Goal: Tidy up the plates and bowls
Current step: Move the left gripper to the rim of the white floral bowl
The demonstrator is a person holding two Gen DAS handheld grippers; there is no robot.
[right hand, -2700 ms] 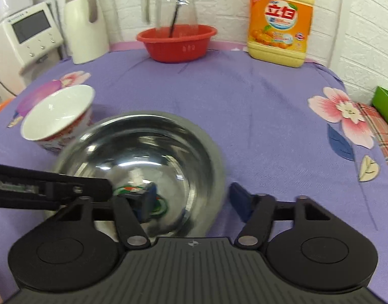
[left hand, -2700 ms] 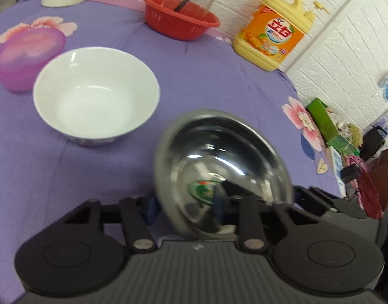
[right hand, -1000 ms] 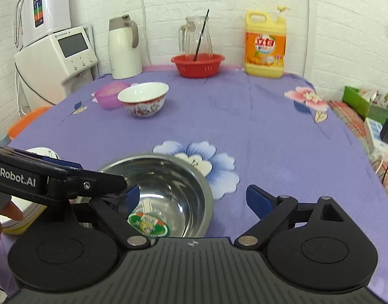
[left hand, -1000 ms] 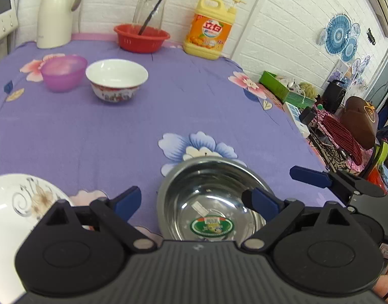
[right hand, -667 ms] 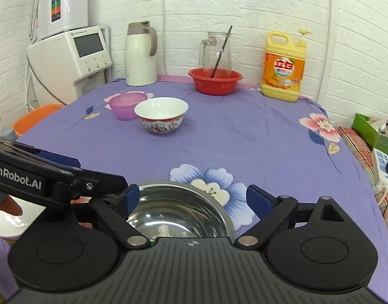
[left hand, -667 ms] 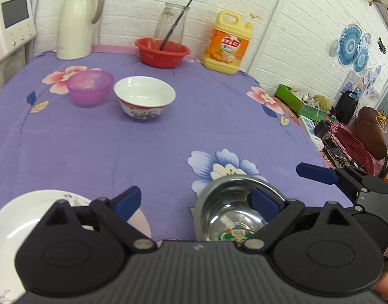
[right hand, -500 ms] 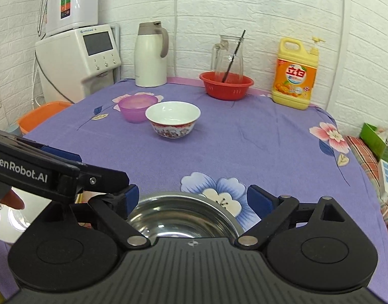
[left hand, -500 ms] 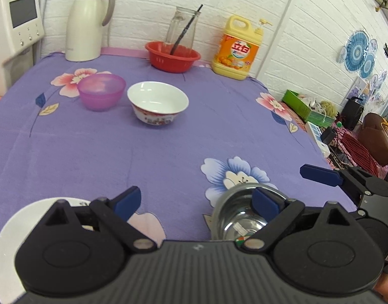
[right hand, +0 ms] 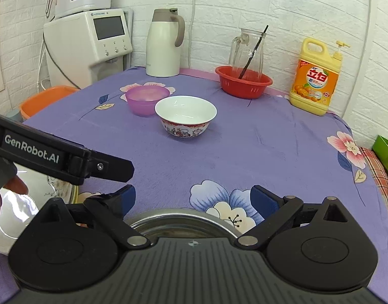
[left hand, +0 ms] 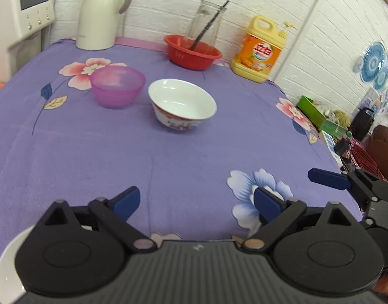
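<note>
A white bowl with a red pattern (left hand: pixel 181 106) (right hand: pixel 185 116) stands mid-table, and a purple plastic bowl (left hand: pixel 117 86) (right hand: pixel 147 99) sits just left of it. The steel bowl (right hand: pixel 183 221) rests on the cloth at the near edge, its rim showing just under my right gripper (right hand: pixel 192 198), which is open and empty. My left gripper (left hand: pixel 196 202) is open too, held above the cloth with nothing between its fingers. A white plate (left hand: pixel 6 271) (right hand: pixel 29 202) lies at the near left, partly hidden by the left gripper's body.
Along the back stand a white kettle (right hand: pixel 163 48), a red basin (right hand: pixel 243 82) holding a glass jug, and a yellow detergent bottle (right hand: pixel 314 79). A water dispenser (right hand: pixel 90 40) is beyond the left edge. Clutter lies past the table's right edge (left hand: pixel 320 116).
Both grippers have drawn back and risen from the steel bowl, which now sits at the near edge. It has dropped out of the left wrist view.
</note>
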